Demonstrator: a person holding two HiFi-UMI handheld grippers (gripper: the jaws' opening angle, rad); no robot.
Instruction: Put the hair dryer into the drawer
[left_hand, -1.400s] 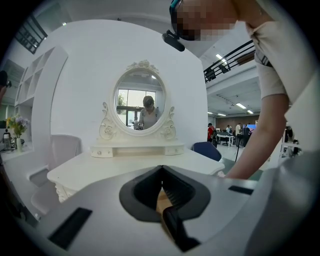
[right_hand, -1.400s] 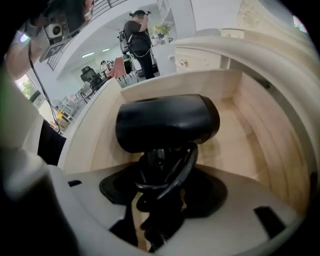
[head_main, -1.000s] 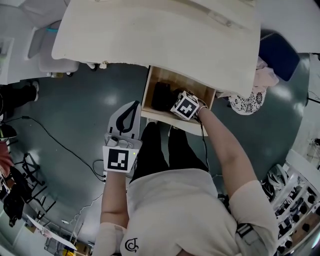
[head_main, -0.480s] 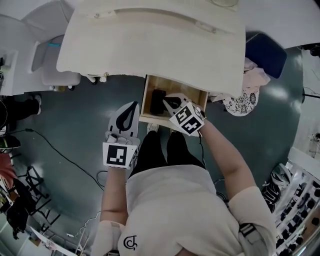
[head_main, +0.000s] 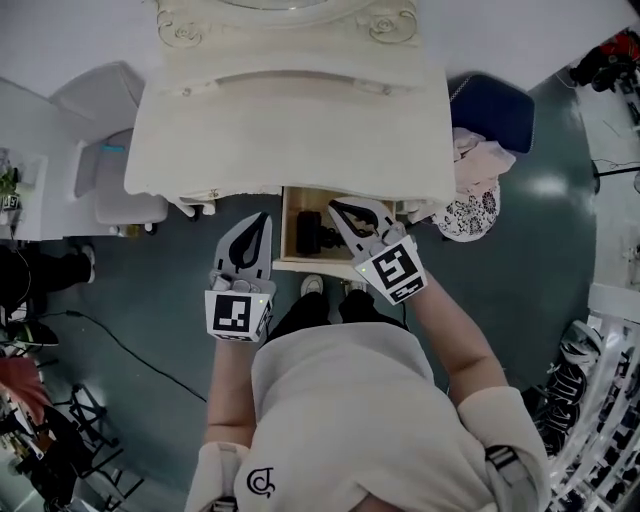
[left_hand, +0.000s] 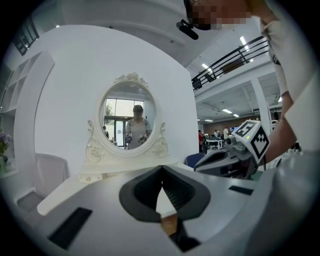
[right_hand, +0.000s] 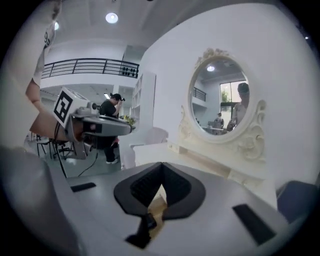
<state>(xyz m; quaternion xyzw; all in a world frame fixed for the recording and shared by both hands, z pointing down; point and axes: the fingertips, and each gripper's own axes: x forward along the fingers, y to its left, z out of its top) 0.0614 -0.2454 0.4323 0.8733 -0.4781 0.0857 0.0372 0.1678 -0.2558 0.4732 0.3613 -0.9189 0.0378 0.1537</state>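
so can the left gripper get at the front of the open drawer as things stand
Probably yes. The drawer has a bare front edge, the left gripper hangs just to its left with jaws together and empty, and nothing stands between them.

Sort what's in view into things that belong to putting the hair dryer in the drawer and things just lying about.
Job in hand: hair dryer, lying in the open drawer; dressing table; left gripper and right gripper, fingers shut, both empty.

Lying about: oval mirror; white chair; blue seat; pink cloth; patterned cloth.
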